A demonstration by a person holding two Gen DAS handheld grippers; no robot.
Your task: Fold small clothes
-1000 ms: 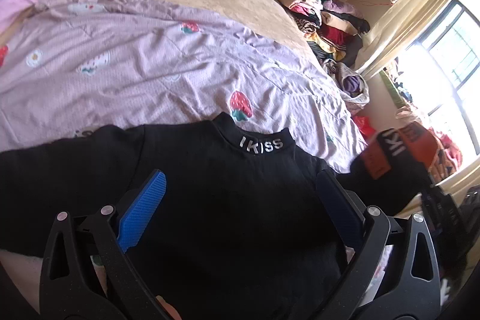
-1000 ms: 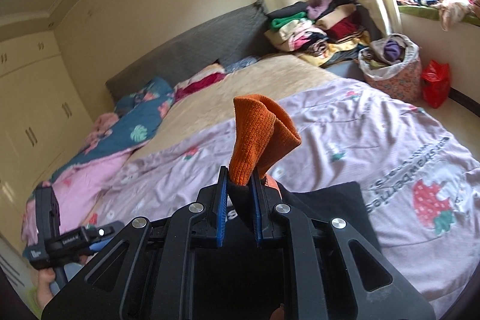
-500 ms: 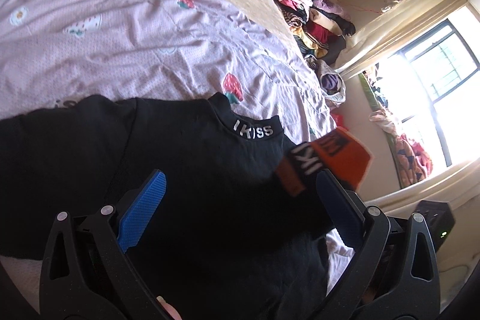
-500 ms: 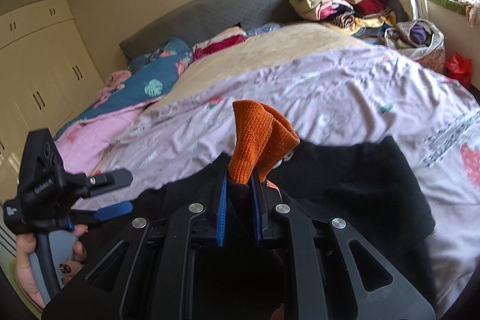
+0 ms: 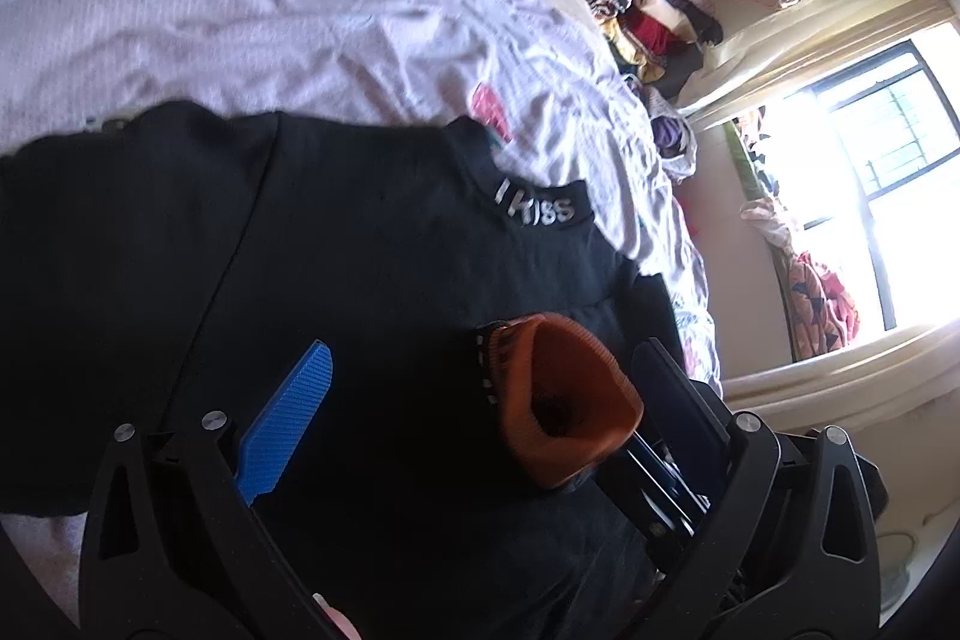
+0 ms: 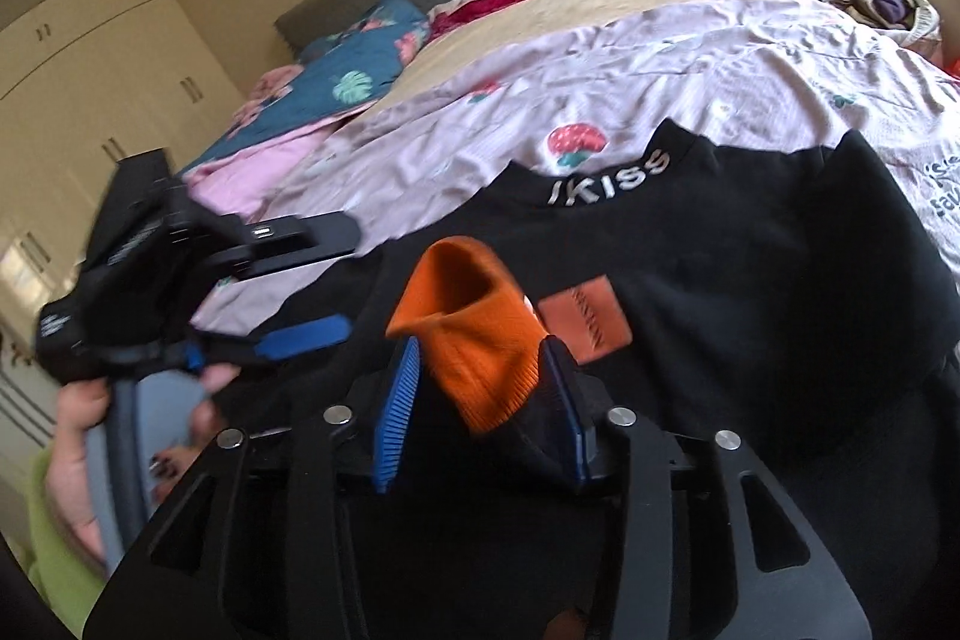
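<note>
looking along our right gripper [image 6: 480, 400], its jaws have just been opening, parted around the orange cuff [image 6: 480, 340], which lies on the black top [image 6: 750, 292] spread on the bed [image 6: 720, 58]. our left gripper [image 5: 480, 412], jaws apart and empty, hovers just beside the cuff.

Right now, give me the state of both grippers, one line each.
Left gripper: open, holding nothing, over the black top.
Right gripper: jaws just opened, orange cuff loose between them.

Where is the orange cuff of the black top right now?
The orange cuff sits between the right gripper's just-opened jaws, lying over the chest of the black top, below its IKISS collar and beside the orange patch.
</note>
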